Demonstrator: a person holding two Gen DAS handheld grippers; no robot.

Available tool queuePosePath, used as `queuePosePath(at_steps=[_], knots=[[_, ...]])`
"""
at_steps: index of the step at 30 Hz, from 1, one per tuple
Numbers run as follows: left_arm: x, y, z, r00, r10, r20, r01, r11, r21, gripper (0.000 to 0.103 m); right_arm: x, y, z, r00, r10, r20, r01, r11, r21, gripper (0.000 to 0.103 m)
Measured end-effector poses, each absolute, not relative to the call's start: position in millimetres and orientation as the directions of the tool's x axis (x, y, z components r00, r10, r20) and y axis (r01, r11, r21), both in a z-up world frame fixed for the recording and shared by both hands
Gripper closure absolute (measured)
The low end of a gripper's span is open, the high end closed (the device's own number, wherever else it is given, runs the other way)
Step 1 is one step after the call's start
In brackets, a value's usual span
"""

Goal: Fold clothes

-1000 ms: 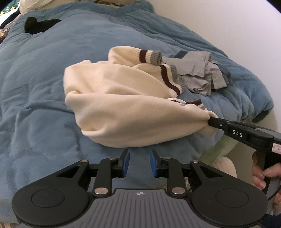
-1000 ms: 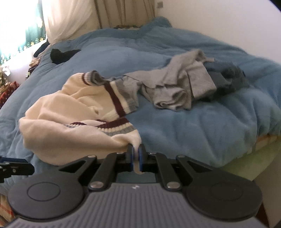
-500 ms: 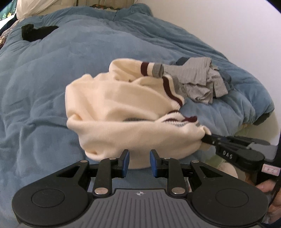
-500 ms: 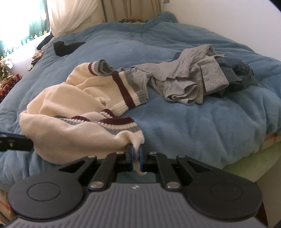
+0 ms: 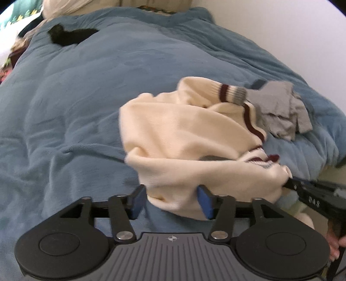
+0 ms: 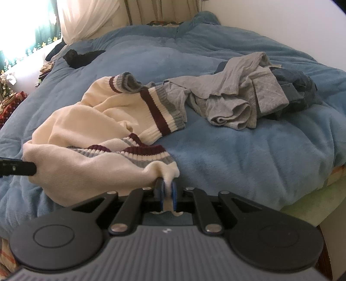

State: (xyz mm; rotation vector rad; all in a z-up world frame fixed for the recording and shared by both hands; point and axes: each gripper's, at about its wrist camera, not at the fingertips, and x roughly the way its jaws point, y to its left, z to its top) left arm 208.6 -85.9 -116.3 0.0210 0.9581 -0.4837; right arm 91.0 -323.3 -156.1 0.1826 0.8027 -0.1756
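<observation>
A cream sweater point(image 5: 183, 138) with maroon and grey striped cuffs lies bunched on the blue duvet point(image 5: 75, 108), near the bed's front edge. My left gripper point(image 5: 172, 202) has its jaws opening, and the sweater's lower fold hangs between its blue pads point(image 5: 138, 200) without being pinched. In the right wrist view the sweater point(image 6: 90, 121) runs from the left down to my right gripper point(image 6: 166, 195), which is shut on a corner of its striped hem. That right gripper point(image 5: 290, 183) also shows at the right of the left wrist view, holding the sweater's end.
A crumpled grey garment point(image 6: 233, 101) and a dark blue one point(image 6: 296, 86) lie to the right of the sweater. A black item point(image 6: 82, 57) rests far back on the duvet. A white wall runs along the right, a bright curtain point(image 6: 86, 19) at back left. A hand point(image 5: 334, 246) grips the right tool.
My left gripper moved in under the sweater's lower fold and its jaws spread wide around it. The right gripper kept its hold on the hem, and the sweater shifted toward the bed's edge.
</observation>
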Motion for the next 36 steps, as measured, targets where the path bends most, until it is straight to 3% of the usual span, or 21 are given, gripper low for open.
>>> queuePosePath(at_steps=[6,11,16,20,26,36], knots=[[221.5,-90.2,-128.9,0.467,-0.398,-0.789,0.382,0.896,-0.226,0.041,92.0,-321.0,-156.5,0.68,-0.084,-0.728,0.22,0.971,0.094,0.093],[222.1,-100.6,-133.5,0.484,-0.4,-0.778,0.392,0.894,-0.216,0.071,92.7,-319.8,-156.1,0.679,-0.077,-0.73,0.213,0.972,0.095,0.093],[216.6,-102.3,-130.8,0.526,-0.361,-0.77,0.377,0.911,-0.169,0.085,95.5,-311.6,-152.2,0.687,-0.062,-0.724,0.186,0.978,0.092,0.095],[207.8,-83.8,-120.8,0.593,-0.337,-0.731,0.36,0.923,-0.134,0.087,99.9,-293.9,-145.3,0.702,-0.035,-0.711,0.139,0.986,0.089,0.095],[203.6,-13.4,-105.2,0.65,-0.318,-0.69,0.263,0.946,-0.188,0.088,110.3,-236.9,-133.4,0.721,0.048,-0.691,0.015,0.996,0.085,0.096],[170.2,132.9,-90.0,0.741,-0.144,-0.656,0.005,0.978,-0.209,0.089,125.4,-97.9,-113.0,0.696,0.236,-0.678,-0.264,0.962,0.064,0.096]])
